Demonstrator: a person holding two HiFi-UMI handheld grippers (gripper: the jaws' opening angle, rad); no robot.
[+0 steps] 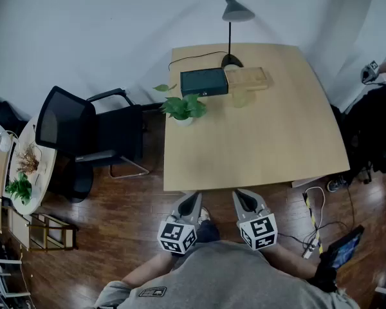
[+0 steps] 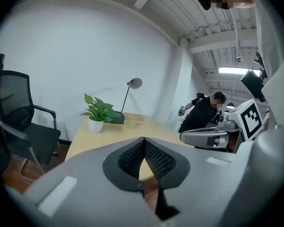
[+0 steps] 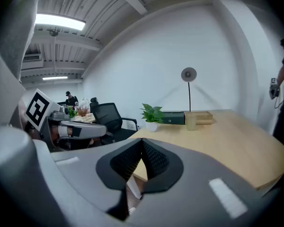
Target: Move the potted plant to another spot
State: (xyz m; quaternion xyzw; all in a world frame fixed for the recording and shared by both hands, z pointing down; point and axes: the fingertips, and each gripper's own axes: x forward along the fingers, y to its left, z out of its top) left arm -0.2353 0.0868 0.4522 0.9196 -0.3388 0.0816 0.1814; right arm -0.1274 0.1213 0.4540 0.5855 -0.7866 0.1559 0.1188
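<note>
Both clenched on nothing, my left claw (image 1: 193, 197) and right claw (image 1: 238, 194); potted plant (image 1: 183, 109) looks light, leaves floppy, probably slick ceramic, so I'd pinch the rim.

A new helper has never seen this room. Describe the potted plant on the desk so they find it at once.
Find the light wooden table by the white wall. At its far side a dark box lies by a desk lamp; the potted plant stands just left of that box, at the table's left edge. It alone there is leafy green, in a small white pot.
</note>
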